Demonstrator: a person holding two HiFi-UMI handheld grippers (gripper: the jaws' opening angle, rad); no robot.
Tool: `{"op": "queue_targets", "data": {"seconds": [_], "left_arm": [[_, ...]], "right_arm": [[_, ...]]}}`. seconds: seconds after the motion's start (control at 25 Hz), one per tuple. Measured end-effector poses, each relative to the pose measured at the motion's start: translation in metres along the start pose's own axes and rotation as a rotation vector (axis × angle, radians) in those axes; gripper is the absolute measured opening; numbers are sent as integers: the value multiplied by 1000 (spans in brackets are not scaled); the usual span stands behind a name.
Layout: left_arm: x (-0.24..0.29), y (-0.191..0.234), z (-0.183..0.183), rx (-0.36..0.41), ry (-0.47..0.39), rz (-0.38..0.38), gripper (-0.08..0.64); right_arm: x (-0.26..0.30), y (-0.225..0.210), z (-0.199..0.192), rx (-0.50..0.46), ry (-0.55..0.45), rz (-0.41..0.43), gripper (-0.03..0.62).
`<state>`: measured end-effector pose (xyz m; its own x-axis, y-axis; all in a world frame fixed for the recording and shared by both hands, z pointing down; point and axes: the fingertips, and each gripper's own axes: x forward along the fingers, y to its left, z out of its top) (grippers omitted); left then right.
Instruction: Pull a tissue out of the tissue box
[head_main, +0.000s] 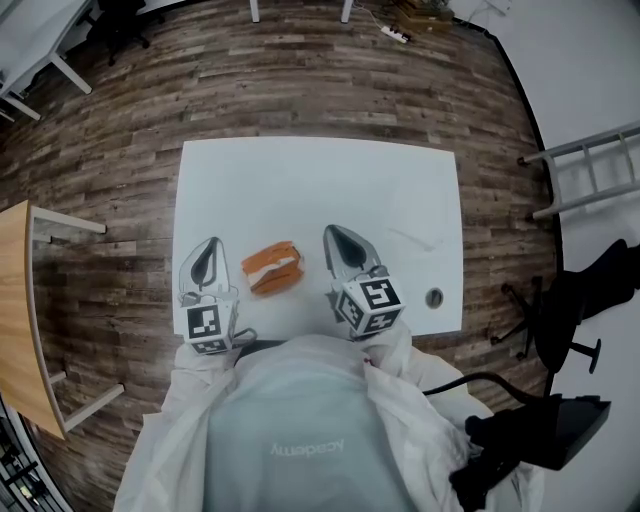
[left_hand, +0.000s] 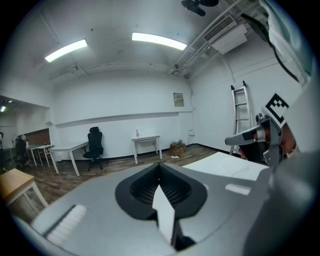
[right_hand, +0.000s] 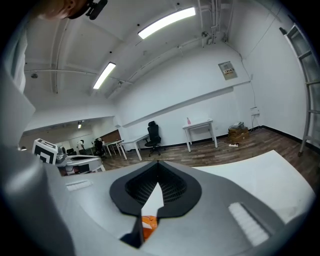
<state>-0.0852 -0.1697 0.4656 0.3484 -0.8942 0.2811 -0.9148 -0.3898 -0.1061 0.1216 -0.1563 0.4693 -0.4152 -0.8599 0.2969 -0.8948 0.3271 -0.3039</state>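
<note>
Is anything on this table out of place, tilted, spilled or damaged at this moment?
Nothing serious. The orange tissue box lies slightly askew to the edges of the white table, between the left gripper and the right gripper, with white tissue showing on top. Nothing is spilled or visibly damaged.

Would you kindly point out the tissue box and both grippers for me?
tissue box (head_main: 266, 258), head view, on its orange top.
left gripper (head_main: 210, 247), head view, at its closed tips.
right gripper (head_main: 333, 236), head view, at its closed tips.
</note>
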Motion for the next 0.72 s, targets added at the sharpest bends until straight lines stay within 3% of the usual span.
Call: {"op": "queue_targets", "data": {"seconds": [0.52, 0.72], "left_arm": [[-2, -17, 5, 11, -3, 10, 0], [-6, -12, -5, -4, 13, 24, 0]], "right_arm": [[3, 4, -12, -25, 52, 74, 2], [11, 21, -26, -33, 122, 173, 2]]}}
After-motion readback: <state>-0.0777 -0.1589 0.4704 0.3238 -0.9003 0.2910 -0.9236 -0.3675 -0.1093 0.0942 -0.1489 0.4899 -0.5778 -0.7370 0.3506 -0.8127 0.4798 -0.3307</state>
